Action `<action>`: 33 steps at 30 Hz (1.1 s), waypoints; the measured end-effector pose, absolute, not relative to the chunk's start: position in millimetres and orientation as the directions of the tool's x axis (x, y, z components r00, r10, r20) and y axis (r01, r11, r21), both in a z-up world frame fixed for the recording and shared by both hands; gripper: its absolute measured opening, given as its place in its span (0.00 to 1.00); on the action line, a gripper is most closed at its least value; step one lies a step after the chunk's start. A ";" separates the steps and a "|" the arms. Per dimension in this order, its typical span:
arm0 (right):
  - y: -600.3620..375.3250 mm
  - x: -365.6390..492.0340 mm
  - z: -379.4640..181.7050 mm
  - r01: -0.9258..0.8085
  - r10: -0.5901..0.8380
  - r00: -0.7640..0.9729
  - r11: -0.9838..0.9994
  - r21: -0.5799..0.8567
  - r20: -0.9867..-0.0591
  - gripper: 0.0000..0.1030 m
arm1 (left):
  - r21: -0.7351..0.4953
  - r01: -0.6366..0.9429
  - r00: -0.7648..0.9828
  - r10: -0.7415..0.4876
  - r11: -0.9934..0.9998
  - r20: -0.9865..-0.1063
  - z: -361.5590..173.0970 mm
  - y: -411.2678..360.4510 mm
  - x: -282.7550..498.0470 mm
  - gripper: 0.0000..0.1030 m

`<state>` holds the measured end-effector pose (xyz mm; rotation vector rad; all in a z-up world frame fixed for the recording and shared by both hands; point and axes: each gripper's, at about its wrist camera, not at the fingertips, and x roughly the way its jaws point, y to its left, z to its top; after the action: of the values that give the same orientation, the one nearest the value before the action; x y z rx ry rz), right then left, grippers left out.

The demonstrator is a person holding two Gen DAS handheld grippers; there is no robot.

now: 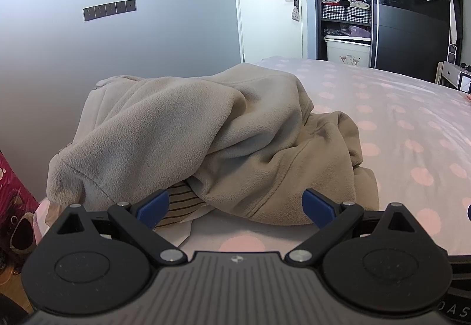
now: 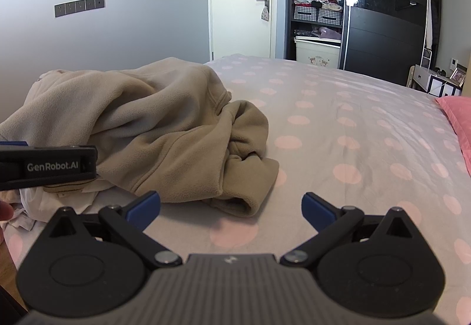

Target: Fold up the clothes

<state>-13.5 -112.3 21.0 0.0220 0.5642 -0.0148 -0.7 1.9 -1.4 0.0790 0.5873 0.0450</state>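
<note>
A crumpled beige fleece garment (image 1: 206,131) lies in a heap on the bed; it also shows in the right wrist view (image 2: 153,131). A striped cloth (image 1: 179,207) and white cloth (image 2: 59,201) stick out from under it. My left gripper (image 1: 235,207) is open and empty, right at the heap's near edge; its body shows at the left of the right wrist view (image 2: 47,167). My right gripper (image 2: 231,208) is open and empty, just in front of the fleece's cuff (image 2: 244,201).
The bed has a grey sheet with pink dots (image 2: 353,133) and a pink pillow (image 2: 456,113) at the right. Behind are a grey wall, a white door (image 2: 241,1), an open dark wardrobe (image 2: 318,16) and a low white stand (image 2: 432,81).
</note>
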 end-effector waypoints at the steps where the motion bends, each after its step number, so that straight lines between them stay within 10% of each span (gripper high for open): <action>1: -112.3 -13.5 21.0 0.020 -0.008 0.845 1.000 0.017 -0.535 1.00 | 0.088 -0.020 0.831 0.065 0.996 -0.552 -1.5 1.9 -0.8 0.96; 33: -111.8 -12.4 17.1 0.018 0.003 0.845 0.999 0.033 -0.535 1.00 | 0.097 -0.024 0.822 0.075 0.995 -0.564 -5.8 4.6 0.9 0.96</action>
<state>-12.4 -111.8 17.1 0.0371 0.5640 -0.0079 0.9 4.6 -5.8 0.0874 0.6030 0.0523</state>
